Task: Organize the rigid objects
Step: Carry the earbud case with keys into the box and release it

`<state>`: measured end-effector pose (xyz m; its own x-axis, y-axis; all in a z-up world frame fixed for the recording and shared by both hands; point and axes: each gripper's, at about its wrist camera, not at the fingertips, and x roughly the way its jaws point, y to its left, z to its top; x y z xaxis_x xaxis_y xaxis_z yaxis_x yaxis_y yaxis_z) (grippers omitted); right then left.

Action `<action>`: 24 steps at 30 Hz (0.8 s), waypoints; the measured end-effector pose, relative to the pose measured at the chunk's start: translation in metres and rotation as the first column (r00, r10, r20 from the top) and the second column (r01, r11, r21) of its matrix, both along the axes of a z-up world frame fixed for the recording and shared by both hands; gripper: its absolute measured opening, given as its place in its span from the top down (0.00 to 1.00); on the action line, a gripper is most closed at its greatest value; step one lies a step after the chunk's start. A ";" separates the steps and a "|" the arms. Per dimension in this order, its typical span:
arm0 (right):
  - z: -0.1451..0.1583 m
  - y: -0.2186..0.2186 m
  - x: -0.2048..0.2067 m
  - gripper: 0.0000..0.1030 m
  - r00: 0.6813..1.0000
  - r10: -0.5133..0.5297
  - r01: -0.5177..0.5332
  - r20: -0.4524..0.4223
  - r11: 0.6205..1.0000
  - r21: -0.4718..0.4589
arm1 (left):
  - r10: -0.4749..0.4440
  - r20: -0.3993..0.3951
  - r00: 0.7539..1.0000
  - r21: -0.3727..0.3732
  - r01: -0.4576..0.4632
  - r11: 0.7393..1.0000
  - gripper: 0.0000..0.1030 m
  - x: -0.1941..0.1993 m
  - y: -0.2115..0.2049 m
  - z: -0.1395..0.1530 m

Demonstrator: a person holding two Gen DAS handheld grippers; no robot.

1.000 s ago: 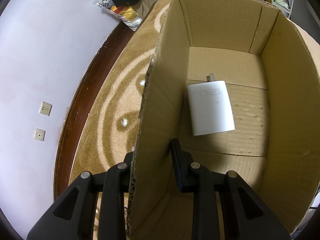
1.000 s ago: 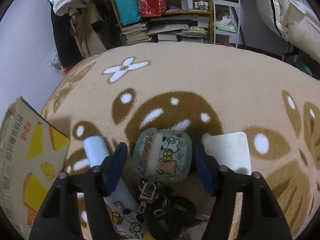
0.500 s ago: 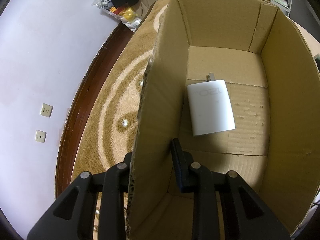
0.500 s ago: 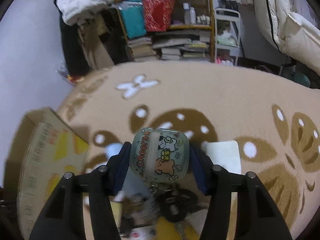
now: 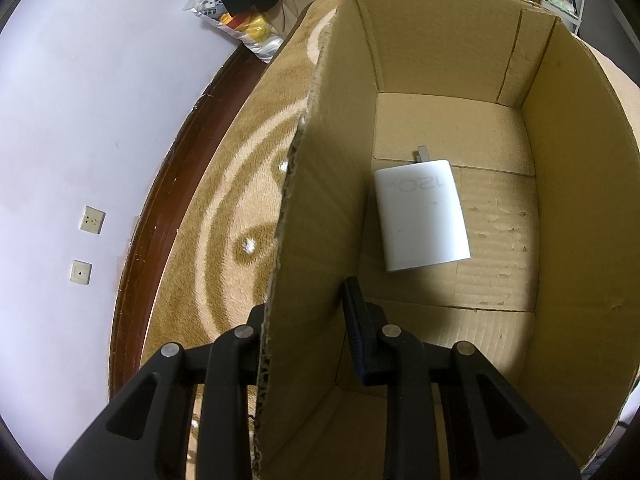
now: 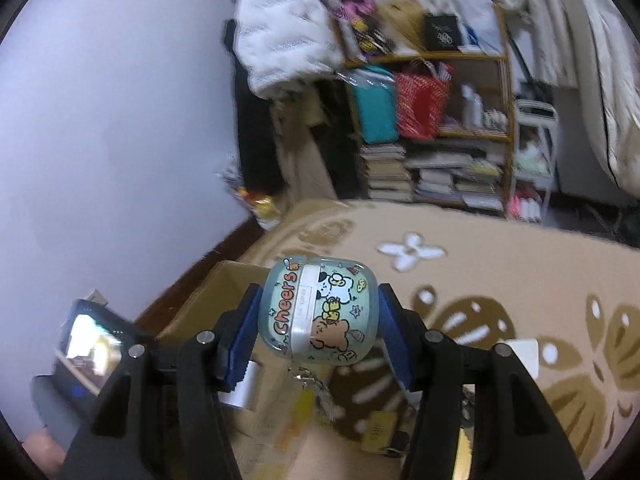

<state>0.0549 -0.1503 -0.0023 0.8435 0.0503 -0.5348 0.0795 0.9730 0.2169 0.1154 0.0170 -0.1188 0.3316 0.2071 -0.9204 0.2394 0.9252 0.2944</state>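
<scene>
My left gripper (image 5: 308, 320) is clamped on the near wall of the cardboard box (image 5: 568, 208), one finger outside and one inside, I judge to steady it for loading. A white charger (image 5: 420, 216) already lies flat on the box floor. My right gripper (image 6: 316, 320) pinches the cartoon-printed earbud case (image 6: 320, 312) by its sides, held clear above the carpet (image 6: 500, 248), keychain dangling below, likely bound for the box.

A pale-green cartoon-printed "Cheers" case (image 6: 318, 312) is clamped upright, and a white charger (image 5: 420, 214) lies flat in the cardboard box (image 5: 460, 48).
</scene>
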 end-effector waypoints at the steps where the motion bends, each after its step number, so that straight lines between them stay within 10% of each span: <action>1: 0.005 0.007 -0.002 0.42 1.000 0.017 -0.016 0.012 1.000 -0.003 | 0.000 0.001 1.000 -0.002 0.000 1.000 0.76 0.000 0.000 0.000; 24: -0.050 0.039 0.019 0.42 0.986 0.119 -0.118 -0.120 0.993 0.017 | 0.010 -0.008 1.000 -0.044 -0.010 0.999 0.76 0.002 0.010 0.003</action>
